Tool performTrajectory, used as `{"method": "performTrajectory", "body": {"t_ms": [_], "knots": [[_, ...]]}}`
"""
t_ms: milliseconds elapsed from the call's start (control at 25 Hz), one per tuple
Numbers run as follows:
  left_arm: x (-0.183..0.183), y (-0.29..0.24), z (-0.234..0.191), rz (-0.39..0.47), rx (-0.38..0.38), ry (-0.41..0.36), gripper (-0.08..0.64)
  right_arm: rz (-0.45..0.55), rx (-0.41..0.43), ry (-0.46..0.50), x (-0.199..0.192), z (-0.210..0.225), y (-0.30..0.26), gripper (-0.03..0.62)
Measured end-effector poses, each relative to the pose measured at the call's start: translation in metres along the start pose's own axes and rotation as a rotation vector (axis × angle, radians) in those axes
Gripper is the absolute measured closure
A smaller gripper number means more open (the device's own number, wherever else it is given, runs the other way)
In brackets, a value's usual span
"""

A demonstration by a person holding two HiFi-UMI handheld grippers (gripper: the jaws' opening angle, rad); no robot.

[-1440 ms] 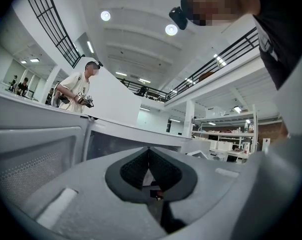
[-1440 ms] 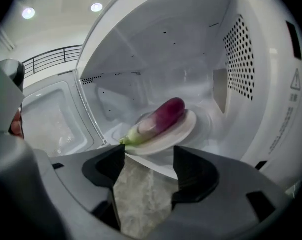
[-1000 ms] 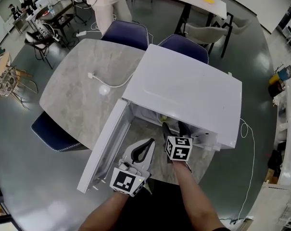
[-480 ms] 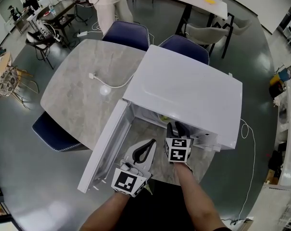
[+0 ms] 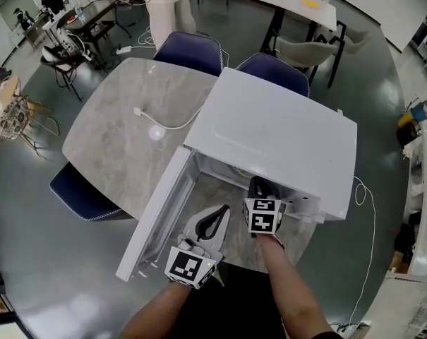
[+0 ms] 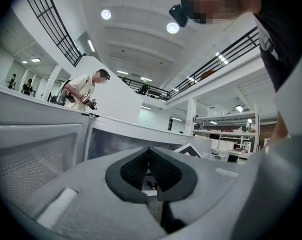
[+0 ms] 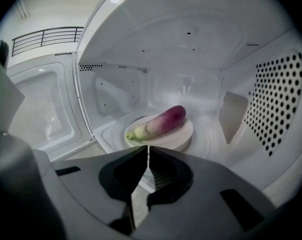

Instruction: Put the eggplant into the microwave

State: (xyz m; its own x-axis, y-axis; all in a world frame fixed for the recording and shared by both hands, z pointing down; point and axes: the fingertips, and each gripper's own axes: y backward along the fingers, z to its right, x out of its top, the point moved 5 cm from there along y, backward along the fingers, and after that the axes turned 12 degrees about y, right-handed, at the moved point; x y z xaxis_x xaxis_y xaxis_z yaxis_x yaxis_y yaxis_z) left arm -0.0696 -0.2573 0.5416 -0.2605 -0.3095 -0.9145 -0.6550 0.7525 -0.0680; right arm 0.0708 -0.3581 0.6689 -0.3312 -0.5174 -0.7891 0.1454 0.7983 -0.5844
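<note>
ahead of our right gripper [image 7: 148, 150] the microwave [image 7: 190, 39] stands with its door [image 7: 38, 109] swung wide to the left of the jaws. just beyond them the eggplant [image 7: 160, 121] lies on a white plate [image 7: 184, 134] inside, green stem end nearer and leftward, purple end away to the right. our right jaws have just been closing and meet on nothing; the jaws of our left gripper [image 6: 149, 153] are together, empty.

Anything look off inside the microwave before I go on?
Nothing stands out. The eggplant lies whole on the white plate inside the microwave, nothing is spilled, and the door stands open.
</note>
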Motion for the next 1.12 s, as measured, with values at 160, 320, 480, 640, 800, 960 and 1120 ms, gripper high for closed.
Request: {"method": "performTrajectory", "body": {"t_ms": [160,320,480,640,800,960,1120], "knots": [[0.002,0.002,0.002,-0.009,0.007,0.003,0.551,0.023,0.048,-0.012,-0.001,-0.009,0.022,0.589],[0.003,0.002,0.012,-0.05,0.014,0.027,0.551,0.058,0.125,-0.043,0.009,-0.017,0.057,0.589],[0.01,0.006,0.032,-0.08,-0.004,0.046,0.551,0.115,0.175,-0.078,0.031,-0.017,0.099,0.589],[0.024,0.012,0.054,-0.079,-0.033,0.044,0.551,0.162,0.202,-0.11,0.051,-0.016,0.138,0.591],[0.039,0.02,0.073,-0.077,-0.052,0.04,0.551,0.193,0.223,-0.126,0.064,-0.018,0.171,0.591],[0.054,0.027,0.09,-0.083,-0.067,0.035,0.551,0.22,0.237,-0.135,0.076,-0.019,0.199,0.591],[0.069,0.034,0.1,-0.079,-0.072,0.028,0.551,0.255,0.245,-0.134,0.089,-0.021,0.223,0.592]]}}
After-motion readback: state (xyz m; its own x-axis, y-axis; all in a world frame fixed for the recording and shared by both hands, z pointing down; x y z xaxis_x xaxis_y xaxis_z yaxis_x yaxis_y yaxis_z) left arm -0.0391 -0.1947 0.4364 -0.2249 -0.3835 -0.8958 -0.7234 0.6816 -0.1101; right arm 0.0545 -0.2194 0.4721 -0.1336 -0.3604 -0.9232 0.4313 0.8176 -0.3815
